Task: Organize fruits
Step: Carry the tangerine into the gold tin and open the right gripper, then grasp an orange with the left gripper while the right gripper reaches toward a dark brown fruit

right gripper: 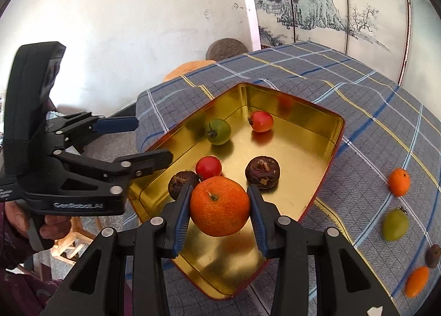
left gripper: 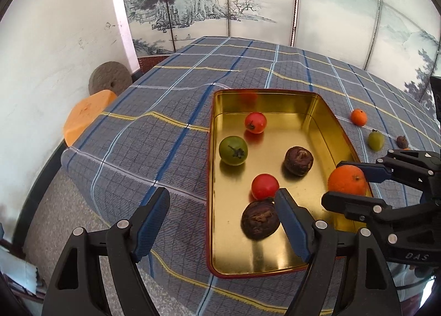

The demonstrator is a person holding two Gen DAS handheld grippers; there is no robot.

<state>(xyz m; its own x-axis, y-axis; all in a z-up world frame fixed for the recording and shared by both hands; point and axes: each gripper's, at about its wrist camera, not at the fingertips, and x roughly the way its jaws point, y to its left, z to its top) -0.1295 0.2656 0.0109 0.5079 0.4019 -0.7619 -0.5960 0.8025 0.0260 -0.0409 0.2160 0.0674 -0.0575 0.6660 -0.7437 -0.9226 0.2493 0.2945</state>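
Note:
A gold tin tray lies on the plaid tablecloth. It holds two red tomatoes, a green tomato and two dark brown fruits. My right gripper is shut on a large orange above the tray's near right part. My left gripper is open and empty over the tray's near left edge; it also shows in the right wrist view.
Outside the tray on the cloth lie a small orange, a green fruit, a brown fruit and an orange oval fruit. An orange stool and a millstone stand left of the table.

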